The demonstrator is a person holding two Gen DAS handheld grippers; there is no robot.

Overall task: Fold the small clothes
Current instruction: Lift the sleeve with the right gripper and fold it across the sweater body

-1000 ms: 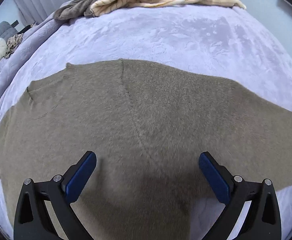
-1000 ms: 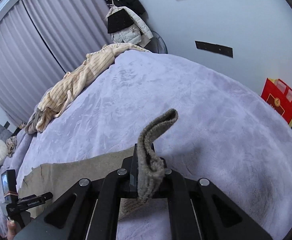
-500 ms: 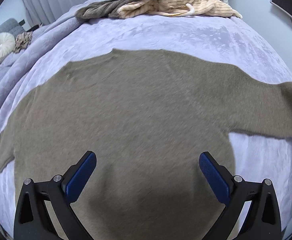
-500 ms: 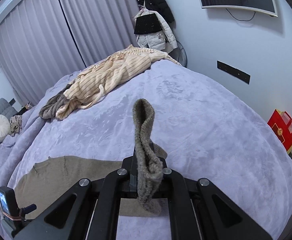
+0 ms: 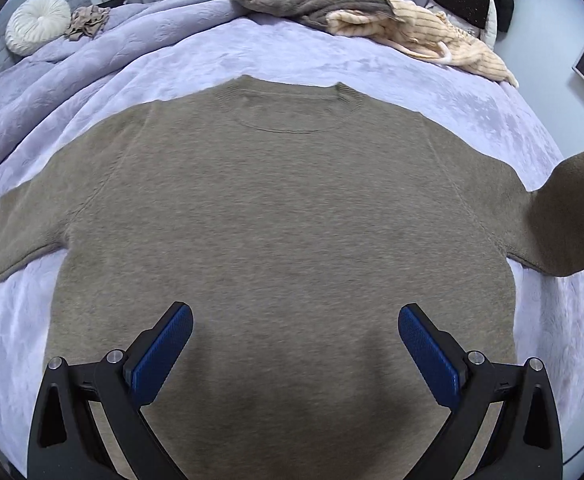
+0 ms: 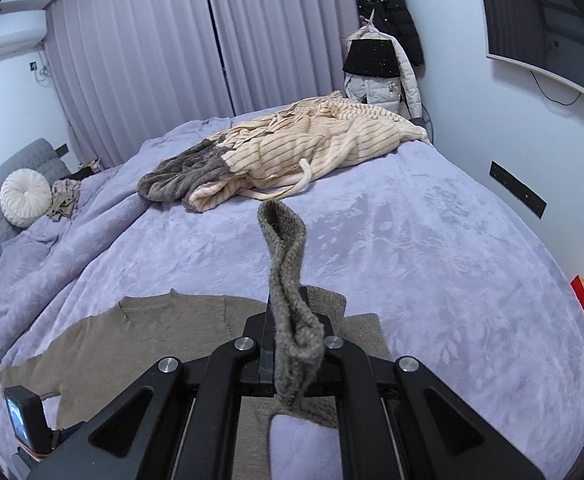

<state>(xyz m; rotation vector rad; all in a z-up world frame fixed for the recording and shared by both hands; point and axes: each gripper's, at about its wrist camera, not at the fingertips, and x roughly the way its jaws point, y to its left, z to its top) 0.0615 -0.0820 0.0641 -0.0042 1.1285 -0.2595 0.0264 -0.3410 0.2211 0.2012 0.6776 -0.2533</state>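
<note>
Sweater (image 5: 284,220) flat on bed (image 5: 292,60), right gripper (image 6: 288,344) clamping its sleeve cuff (image 6: 284,240), left gripper (image 5: 292,344) spread wide above hem

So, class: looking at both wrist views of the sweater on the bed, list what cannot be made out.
- Sweater hem: left wrist view, cut off by the bottom edge and the left gripper.
- Right sleeve's cuff end: leaves the frame at right.
- Right gripper pads: right wrist view, hidden by the clamped sleeve.
</note>
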